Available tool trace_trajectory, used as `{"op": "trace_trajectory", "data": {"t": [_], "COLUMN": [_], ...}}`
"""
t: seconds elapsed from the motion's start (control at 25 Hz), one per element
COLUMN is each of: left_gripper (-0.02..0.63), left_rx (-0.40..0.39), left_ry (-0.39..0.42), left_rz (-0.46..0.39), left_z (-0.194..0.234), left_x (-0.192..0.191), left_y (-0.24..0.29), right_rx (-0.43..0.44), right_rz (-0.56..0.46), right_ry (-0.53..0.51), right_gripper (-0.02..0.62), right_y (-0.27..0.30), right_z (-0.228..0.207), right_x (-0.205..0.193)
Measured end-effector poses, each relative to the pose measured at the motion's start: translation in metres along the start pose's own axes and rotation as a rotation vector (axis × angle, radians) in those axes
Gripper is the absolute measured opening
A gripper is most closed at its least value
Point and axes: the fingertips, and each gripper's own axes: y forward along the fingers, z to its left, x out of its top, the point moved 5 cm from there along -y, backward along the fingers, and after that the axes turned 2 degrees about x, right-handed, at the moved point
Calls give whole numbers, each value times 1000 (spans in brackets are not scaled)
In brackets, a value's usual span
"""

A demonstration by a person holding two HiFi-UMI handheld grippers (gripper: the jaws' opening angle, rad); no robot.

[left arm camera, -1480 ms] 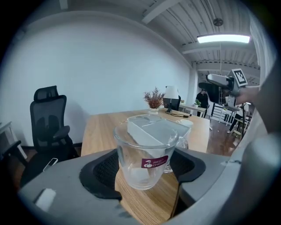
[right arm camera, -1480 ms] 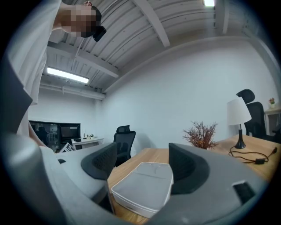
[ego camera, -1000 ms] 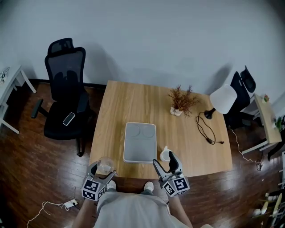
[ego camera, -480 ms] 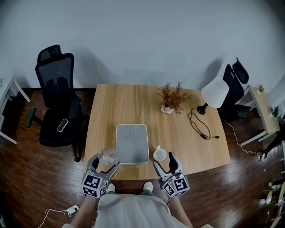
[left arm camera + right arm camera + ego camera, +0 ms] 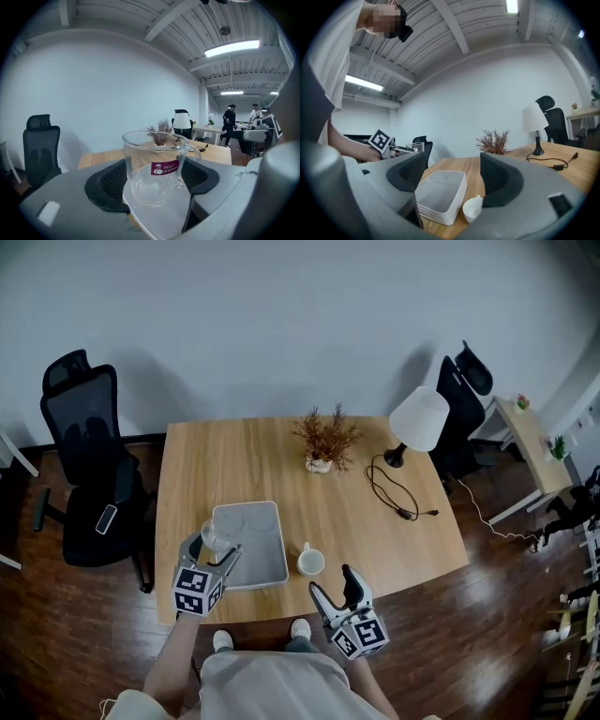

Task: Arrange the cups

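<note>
Over the tray's (image 5: 258, 554) left rim, head view: your left gripper (image 5: 213, 551) has brought the glass (image 5: 214, 535) in from the table's (image 5: 375, 521) front edge. Left gripper view: it's clamped on that glass. Right gripper view: your right gripper (image 5: 452, 178) hangs open and empty, with the mug (image 5: 474, 207) just beyond. That one's probably next.

Gripper (image 5: 452, 176) jaws apart — white tray (image 5: 441, 193), white cup (image 5: 472, 207)
</note>
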Motion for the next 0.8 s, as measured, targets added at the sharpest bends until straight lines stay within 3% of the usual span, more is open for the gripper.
{"op": "trace_trajectory", "data": {"t": [0.44, 0.8], "left_gripper": [367, 368], "left_rx": [40, 78], "left_ry": [-3, -77], "left_rz": [136, 172], "left_z": [39, 51], "left_x": [-55, -76], "left_y": [104, 133], "right_rx": [-34, -85], "right_rz": [-20, -9], "right_ry": [-16, -20], "right_gripper": [365, 367], "right_y": [-19, -38], "right_z": [-3, -10], "right_x": [9, 9]}}
